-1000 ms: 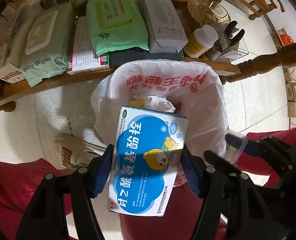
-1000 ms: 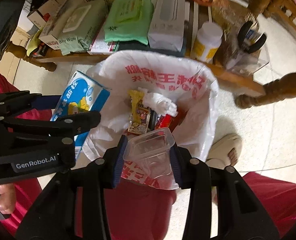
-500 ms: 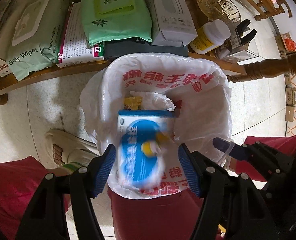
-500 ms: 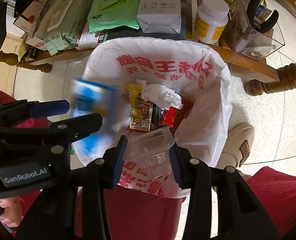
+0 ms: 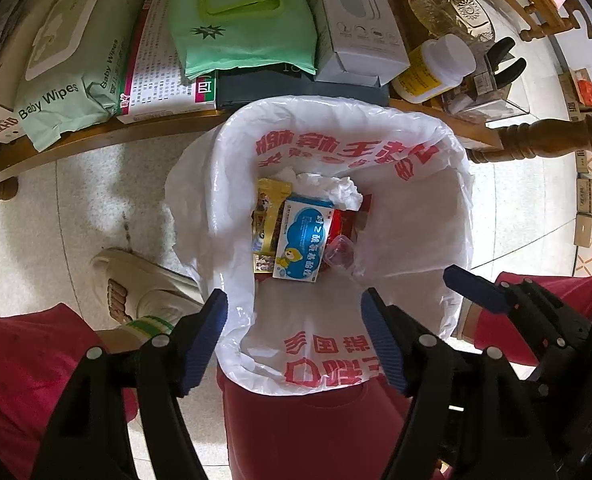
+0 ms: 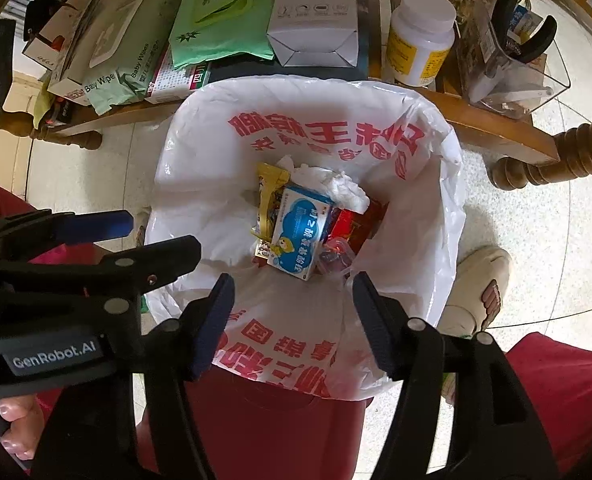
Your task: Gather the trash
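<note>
A red bin lined with a white plastic bag point(image 5: 416, 208) point(image 6: 416, 216) sits below both grippers. At its bottom lie a blue medicine box point(image 5: 302, 240) point(image 6: 300, 236), a clear plastic cup point(image 5: 339, 251) point(image 6: 334, 258), a yellow wrapper point(image 5: 269, 208) point(image 6: 269, 196), crumpled tissue point(image 5: 336, 192) point(image 6: 336, 186) and red packaging. My left gripper point(image 5: 293, 316) hangs over the near rim, its jaws opening with nothing between them. My right gripper point(image 6: 291, 304) hovers alongside, jaws opening and empty too. Each gripper shows in the other's view, the right gripper point(image 5: 472, 282) and the left gripper point(image 6: 107, 222).
A low wooden table point(image 5: 95, 136) behind the bin holds baby wipes point(image 5: 67, 72), a green wipes pack point(image 5: 239, 20), a white box point(image 5: 356, 20), a pill bottle point(image 5: 436, 68) and a clear organizer. A slippered foot point(image 5: 135, 284) and red trouser legs flank the bin. Tiled floor lies all around.
The blue box left my left gripper and dropped into the bin. The clear cup left my right gripper and landed beside it. Both pairs of jaws widened.
</note>
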The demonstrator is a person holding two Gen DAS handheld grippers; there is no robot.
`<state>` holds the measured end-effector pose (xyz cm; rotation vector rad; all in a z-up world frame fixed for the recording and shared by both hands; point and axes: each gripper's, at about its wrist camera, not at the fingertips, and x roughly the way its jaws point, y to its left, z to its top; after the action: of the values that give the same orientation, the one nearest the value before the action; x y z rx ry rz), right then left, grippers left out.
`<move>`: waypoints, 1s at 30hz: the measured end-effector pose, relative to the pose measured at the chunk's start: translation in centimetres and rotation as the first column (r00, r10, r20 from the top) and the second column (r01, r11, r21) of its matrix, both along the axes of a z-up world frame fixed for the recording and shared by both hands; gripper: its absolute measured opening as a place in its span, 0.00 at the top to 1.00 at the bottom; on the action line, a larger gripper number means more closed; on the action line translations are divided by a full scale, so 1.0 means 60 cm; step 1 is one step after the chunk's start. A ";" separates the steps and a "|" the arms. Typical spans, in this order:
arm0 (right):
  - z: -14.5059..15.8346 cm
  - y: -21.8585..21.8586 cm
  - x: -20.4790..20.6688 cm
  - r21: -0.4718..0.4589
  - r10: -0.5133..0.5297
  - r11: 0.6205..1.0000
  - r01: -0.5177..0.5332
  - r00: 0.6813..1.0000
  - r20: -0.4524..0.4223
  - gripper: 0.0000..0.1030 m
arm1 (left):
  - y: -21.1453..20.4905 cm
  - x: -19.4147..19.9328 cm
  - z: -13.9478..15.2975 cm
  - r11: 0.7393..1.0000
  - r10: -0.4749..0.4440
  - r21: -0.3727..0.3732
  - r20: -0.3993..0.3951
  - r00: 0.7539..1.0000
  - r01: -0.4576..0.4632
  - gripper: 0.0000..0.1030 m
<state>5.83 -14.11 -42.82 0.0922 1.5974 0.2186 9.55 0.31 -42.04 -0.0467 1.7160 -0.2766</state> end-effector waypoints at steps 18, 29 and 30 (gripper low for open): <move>0.035 -0.047 -0.018 -0.020 -0.113 0.993 0.114 0.993 0.033 0.36 | 0.023 -0.014 0.046 0.998 0.032 0.051 0.107 0.994 -0.038 0.17; 0.139 -0.054 -0.047 0.037 -0.150 0.989 0.146 0.970 0.190 0.28 | 0.019 -0.060 0.135 0.992 -0.025 0.123 0.286 0.958 -0.011 0.16; 0.149 -0.054 -0.051 0.044 -0.152 0.988 0.146 0.968 0.201 0.28 | 0.018 -0.066 0.152 0.991 -0.028 0.130 0.318 0.948 -0.014 0.16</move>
<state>2.78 -17.33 -33.88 0.2057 1.3760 0.1298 5.59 1.41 -32.90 0.0970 1.4072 -0.1652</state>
